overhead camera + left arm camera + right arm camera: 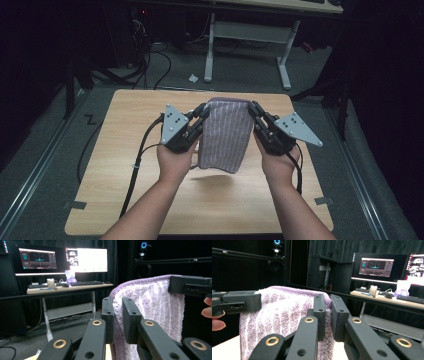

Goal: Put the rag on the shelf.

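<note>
Near the frame centre, a purple striped towel [225, 134] is held above the wooden table [125, 165], pinched by the left gripper [202, 112] and right gripper [253, 111].

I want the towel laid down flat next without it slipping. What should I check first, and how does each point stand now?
1. Left gripper shut on the towel: ok, its jaws clamp a top corner.
2. Right gripper shut on the other top corner: ok.
3. Top edge level between the two: ok.
4. Towel clear of the table: ok, it hangs above its shadow.
5. Towel a single layer: cannot tell.
6. Bare table below for laying it: ok.
</note>
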Available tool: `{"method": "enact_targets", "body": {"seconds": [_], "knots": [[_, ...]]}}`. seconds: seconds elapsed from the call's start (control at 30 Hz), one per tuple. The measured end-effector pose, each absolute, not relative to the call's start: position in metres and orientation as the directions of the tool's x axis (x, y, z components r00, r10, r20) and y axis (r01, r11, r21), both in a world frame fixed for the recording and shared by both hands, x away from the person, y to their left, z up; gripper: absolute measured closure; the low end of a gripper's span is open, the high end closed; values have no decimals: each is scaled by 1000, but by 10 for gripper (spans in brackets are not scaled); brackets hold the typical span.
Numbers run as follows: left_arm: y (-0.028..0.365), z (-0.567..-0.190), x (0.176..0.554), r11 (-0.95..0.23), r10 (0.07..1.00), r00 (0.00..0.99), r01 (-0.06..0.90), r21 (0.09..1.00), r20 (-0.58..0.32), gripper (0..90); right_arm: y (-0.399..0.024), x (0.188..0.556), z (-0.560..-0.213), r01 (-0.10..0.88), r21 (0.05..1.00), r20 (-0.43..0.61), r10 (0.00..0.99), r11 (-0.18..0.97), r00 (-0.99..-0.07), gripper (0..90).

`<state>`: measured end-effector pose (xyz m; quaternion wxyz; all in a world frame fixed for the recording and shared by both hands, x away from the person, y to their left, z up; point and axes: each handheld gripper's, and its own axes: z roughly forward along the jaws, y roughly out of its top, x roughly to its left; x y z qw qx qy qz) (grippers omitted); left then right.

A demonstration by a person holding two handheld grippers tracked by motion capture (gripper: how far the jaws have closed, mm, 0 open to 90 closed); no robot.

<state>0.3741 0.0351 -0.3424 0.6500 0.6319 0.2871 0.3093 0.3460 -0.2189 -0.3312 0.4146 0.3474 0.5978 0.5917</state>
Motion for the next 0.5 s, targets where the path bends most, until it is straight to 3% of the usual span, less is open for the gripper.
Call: {"method": "enact_targets", "body": {"seconds": [0.5], "knots": [[41, -329, 418, 2, 801, 598, -28, 1000, 15, 812, -206, 395, -318, -60, 998, -49, 908, 26, -416, 842]]}}
